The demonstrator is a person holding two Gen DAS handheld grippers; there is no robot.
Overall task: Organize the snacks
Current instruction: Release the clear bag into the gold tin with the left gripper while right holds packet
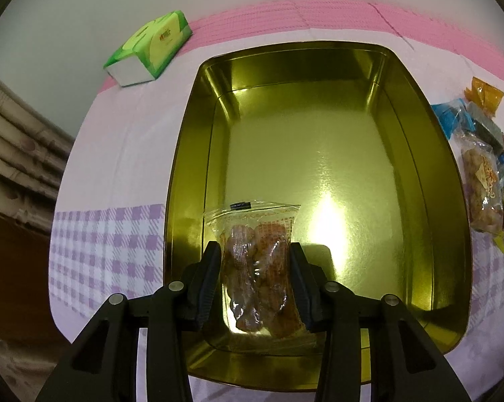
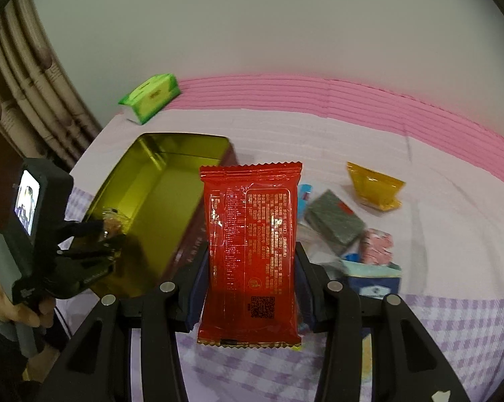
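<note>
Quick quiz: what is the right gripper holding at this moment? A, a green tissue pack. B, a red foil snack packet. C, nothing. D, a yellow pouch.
B: in the right wrist view the right gripper is closed on the red foil snack packet, while the green tissue pack and yellow pouch lie on the tablecloth.

Both grippers are matte black plastic: the left gripper (image 1: 257,261) and the right gripper (image 2: 252,268) each have two angular arms studded with round silver pivot pins, ending in fingers (image 1: 206,284) with dark blue ribbed pads. Seen from the right wrist, the left unit carries a boxy camera (image 2: 34,201) with a lit screen, on a grey handle (image 2: 10,288) held by a bare-skinned hand (image 2: 24,311).
</note>
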